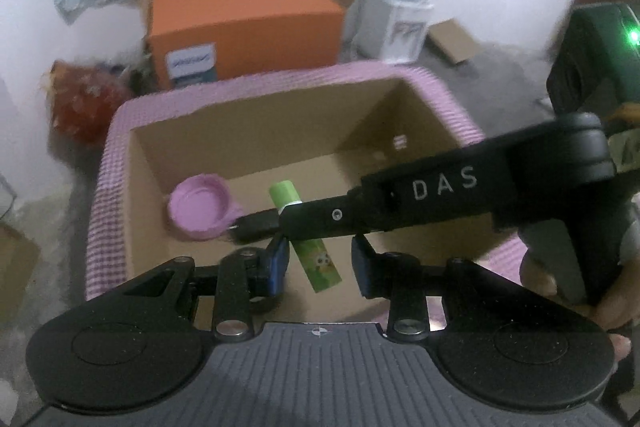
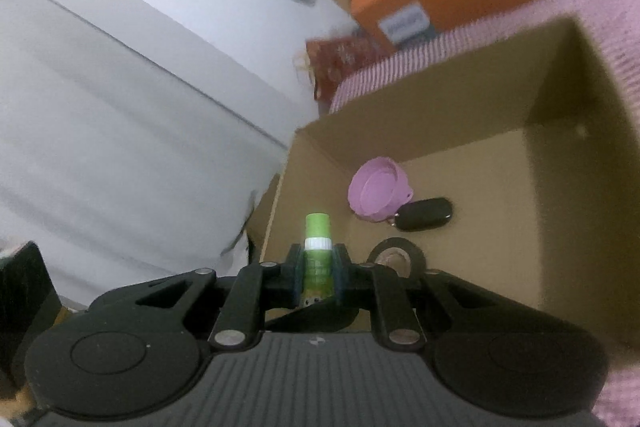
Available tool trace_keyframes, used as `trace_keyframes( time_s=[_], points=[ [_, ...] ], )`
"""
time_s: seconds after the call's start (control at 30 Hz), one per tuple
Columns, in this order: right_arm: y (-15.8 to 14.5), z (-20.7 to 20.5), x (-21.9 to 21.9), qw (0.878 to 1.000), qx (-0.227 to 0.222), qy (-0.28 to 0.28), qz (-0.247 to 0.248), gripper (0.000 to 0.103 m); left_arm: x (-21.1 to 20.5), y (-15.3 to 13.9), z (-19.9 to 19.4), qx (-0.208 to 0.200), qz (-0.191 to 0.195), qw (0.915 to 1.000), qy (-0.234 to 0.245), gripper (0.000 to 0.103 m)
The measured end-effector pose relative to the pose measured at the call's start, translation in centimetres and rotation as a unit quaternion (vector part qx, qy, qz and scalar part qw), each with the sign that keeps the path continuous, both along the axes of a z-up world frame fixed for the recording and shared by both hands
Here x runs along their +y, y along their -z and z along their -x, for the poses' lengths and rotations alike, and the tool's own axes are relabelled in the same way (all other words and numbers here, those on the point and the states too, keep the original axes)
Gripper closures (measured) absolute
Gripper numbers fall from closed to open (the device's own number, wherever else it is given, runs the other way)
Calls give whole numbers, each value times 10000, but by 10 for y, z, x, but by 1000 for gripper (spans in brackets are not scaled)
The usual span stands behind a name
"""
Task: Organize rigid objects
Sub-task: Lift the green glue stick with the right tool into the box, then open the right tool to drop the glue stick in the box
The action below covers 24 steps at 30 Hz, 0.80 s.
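My right gripper (image 2: 317,277) is shut on a green glue stick (image 2: 317,251) and holds it over the near left corner of an open cardboard box (image 2: 472,95). In the left wrist view the right gripper reaches in from the right, with the glue stick (image 1: 308,227) between its fingers. On the box floor lie a pink cup (image 2: 378,191), a black key fob (image 2: 424,214) and a roll of black tape (image 2: 396,259). The pink cup (image 1: 199,207) also shows in the left wrist view. My left gripper (image 1: 320,263) is open and empty above the box's near edge.
The box (image 1: 256,111) sits on a pink checked cloth (image 1: 108,163). Behind it stand an orange box (image 1: 244,27) inside a larger open carton, a red bag (image 1: 80,103) and white bags (image 1: 404,7). A white wall (image 2: 120,107) is to the left.
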State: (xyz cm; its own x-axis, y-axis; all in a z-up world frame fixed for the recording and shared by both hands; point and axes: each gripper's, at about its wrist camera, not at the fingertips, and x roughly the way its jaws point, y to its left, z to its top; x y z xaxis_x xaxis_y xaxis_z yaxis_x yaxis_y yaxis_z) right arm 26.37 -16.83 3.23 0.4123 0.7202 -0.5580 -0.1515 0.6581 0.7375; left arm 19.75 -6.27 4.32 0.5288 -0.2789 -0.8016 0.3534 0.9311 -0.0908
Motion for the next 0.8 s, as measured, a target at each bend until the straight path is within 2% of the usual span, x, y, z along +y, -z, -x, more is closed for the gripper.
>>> trace_keyframes(
  time_s=[0.23, 0.37, 0.6, 0.8],
  points=[
    [46, -55, 35, 9959, 786, -340, -307, 85, 17, 23, -29, 329, -505, 9971, -455, 66],
    [61, -68, 45, 9928, 1101, -418, -226, 84, 25, 27, -32, 397, -573, 9961, -544, 65],
    [60, -60, 45, 9925, 1145, -413, -107, 84, 29, 15, -26, 263, -459, 9970, -564, 64],
    [18, -24, 18, 9972, 658, -251, -257, 84, 32, -8, -1, -53, -267, 9984, -500, 64]
  ],
)
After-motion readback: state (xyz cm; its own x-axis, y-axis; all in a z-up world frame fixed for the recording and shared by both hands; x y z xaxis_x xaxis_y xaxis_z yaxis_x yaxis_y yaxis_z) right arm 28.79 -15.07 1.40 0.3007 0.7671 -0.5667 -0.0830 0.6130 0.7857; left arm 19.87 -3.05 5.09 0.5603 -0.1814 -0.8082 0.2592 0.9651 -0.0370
